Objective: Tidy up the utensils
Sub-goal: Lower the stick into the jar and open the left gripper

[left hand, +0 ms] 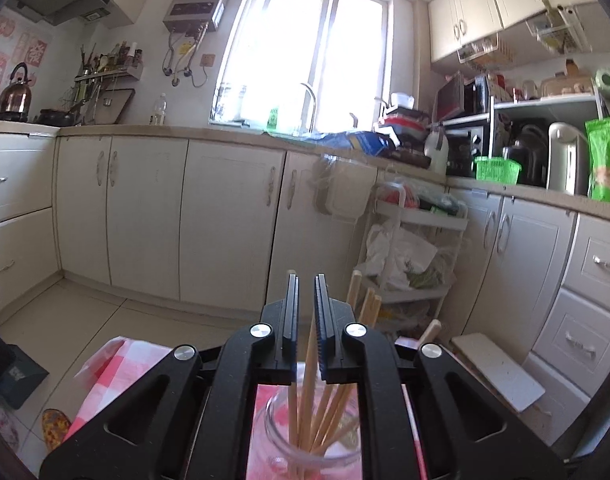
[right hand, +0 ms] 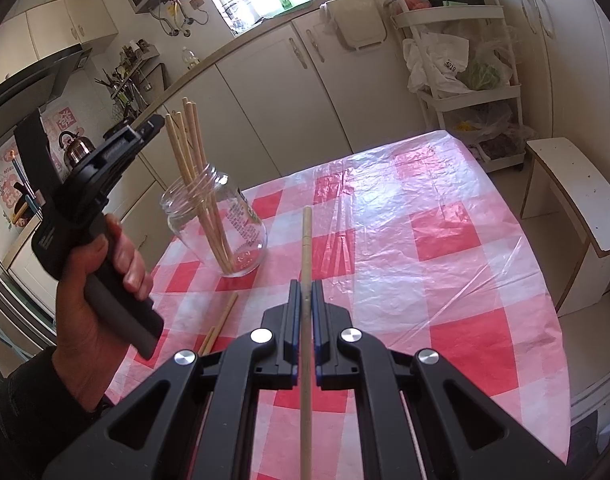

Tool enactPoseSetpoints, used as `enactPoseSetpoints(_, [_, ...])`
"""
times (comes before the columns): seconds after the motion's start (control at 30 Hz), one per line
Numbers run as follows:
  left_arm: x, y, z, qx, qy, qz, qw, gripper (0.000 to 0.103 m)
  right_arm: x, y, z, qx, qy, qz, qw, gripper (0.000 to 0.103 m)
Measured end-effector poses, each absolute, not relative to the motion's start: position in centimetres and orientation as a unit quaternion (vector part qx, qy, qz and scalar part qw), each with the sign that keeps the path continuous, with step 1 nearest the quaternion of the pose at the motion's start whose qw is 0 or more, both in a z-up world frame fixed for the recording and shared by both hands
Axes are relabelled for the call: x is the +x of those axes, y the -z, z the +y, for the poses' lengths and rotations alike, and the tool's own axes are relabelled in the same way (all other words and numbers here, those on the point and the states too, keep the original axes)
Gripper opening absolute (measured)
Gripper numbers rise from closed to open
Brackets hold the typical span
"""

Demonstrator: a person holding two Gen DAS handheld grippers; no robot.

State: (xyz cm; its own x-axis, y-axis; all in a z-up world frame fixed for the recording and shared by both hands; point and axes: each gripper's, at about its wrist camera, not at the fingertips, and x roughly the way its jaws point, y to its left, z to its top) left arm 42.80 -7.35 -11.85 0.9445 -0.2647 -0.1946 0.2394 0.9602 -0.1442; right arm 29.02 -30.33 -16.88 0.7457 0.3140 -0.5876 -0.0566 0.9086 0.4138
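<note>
A clear glass jar (right hand: 217, 224) stands on the red-and-white checked table (right hand: 425, 240) and holds several wooden chopsticks (right hand: 189, 148). My right gripper (right hand: 306, 292) is shut on one wooden chopstick (right hand: 306, 248), held lengthwise above the table, right of the jar. Two loose chopsticks (right hand: 221, 324) lie on the cloth in front of the jar. My left gripper (left hand: 306, 292) hovers just above the jar (left hand: 305, 432), jaws a small gap apart; one chopstick (left hand: 311, 360) rises through the gap without being clamped. It also shows in the right wrist view (right hand: 145, 128), held in a hand.
White kitchen cabinets (left hand: 225, 216) and a counter run behind the table. A white trolley (right hand: 461, 60) with bags stands at the table's far right corner. A white stool (right hand: 577, 200) stands right of the table.
</note>
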Motion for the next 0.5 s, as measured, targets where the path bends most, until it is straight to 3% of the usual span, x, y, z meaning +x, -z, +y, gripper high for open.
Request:
enactPoseSetpoints(0.03, [42.5,11.9,-7.4,-0.057,0.127,0.111,0.984,0.013,29.0,16.8,-30.3,0.188,-0.101,0.341,0.916,0.006])
enactPoseSetpoints(0.17, [40.8,11.5,-6.6,-0.051,0.096,0.142,0.984,0.054,28.8,16.7,-30.2,0.183,-0.097,0.339,0.918,0.006])
enactPoseSetpoints(0.23, [40.1,11.4,-6.1,-0.051,0.08,0.157,0.983,0.063,28.7,16.7,-30.1,0.18,-0.095,0.337,0.919,0.006])
enactPoseSetpoints(0.37, [38.3,11.7,-5.4,-0.026,0.064,0.2,0.977,0.076,28.5,16.5,-29.9,0.173,-0.095,0.33,0.923,0.006])
enactPoseSetpoints(0.5, [36.6,12.2,-4.2,-0.02,0.054,0.236,0.97,0.079,28.2,16.2,-29.6,0.166,-0.098,0.32,0.928,0.006])
